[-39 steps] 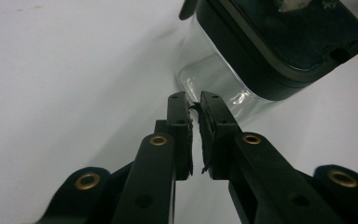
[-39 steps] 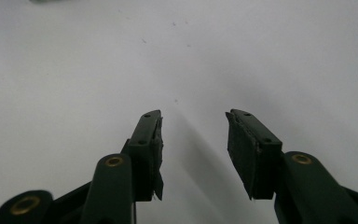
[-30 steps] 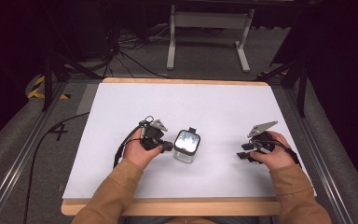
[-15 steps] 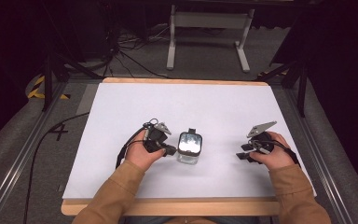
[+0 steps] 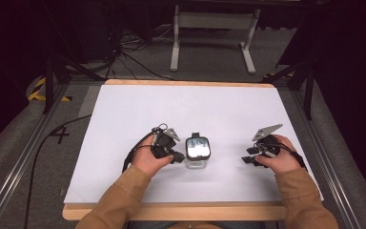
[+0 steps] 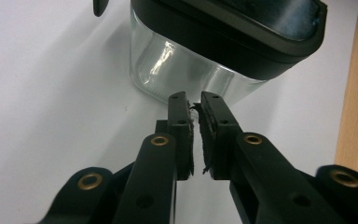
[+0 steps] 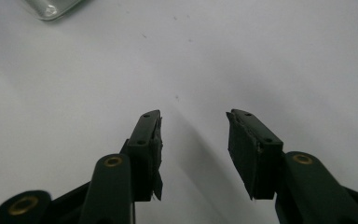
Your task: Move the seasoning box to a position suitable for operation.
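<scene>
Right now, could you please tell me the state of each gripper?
Left gripper: jaws nearly shut, just eased apart slightly, holding nothing, beside the glass container.
Right gripper: open, empty.

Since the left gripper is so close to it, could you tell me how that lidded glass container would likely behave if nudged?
The glass container looks rigid and probably heavy for its size, with thick clear walls. Its flat, squarish base suggests sliding on the white table, not rolling. Smooth glass may slip between the left gripper pads.

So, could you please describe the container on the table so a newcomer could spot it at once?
On the white table, look just right of the left gripper. There stands a clear glass jar with a black lid, the one object on the sheet besides the grippers.
</scene>
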Action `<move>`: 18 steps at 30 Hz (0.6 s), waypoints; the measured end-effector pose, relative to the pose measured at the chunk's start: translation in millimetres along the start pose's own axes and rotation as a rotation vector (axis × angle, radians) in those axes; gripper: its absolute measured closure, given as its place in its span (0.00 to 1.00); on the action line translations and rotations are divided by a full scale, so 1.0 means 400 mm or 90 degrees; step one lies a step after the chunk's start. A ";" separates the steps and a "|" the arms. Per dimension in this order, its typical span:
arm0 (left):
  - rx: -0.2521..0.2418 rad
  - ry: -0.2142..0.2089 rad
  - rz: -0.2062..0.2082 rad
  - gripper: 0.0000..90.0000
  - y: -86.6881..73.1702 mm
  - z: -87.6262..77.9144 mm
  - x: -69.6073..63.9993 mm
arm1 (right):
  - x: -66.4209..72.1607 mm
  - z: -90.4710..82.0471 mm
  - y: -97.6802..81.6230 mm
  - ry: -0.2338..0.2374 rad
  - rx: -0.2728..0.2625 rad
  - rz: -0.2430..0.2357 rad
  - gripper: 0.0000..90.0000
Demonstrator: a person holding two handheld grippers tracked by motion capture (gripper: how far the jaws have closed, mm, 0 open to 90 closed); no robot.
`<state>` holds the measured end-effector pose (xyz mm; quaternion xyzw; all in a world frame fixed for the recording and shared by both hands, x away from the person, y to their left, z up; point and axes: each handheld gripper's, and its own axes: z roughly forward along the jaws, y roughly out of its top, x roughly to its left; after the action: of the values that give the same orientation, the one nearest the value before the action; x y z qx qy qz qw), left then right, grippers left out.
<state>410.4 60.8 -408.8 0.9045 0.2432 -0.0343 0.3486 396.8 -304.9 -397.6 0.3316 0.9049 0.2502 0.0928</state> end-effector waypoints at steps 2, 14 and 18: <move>-0.010 0.013 -0.001 0.90 0.001 -0.017 0.004 | 0.000 -0.002 0.000 0.000 -0.002 0.002 0.62; -0.096 0.018 -0.014 0.88 0.027 -0.103 0.000 | 0.002 -0.003 -0.001 -0.005 -0.003 0.005 0.65; -0.120 0.020 -0.016 0.88 0.042 -0.116 -0.005 | 0.004 -0.001 0.001 -0.002 -0.004 0.003 0.65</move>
<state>411.3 79.3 -362.8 0.8648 0.2623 -0.0017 0.4281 395.6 -303.6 -397.2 0.3335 0.9033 0.2527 0.0944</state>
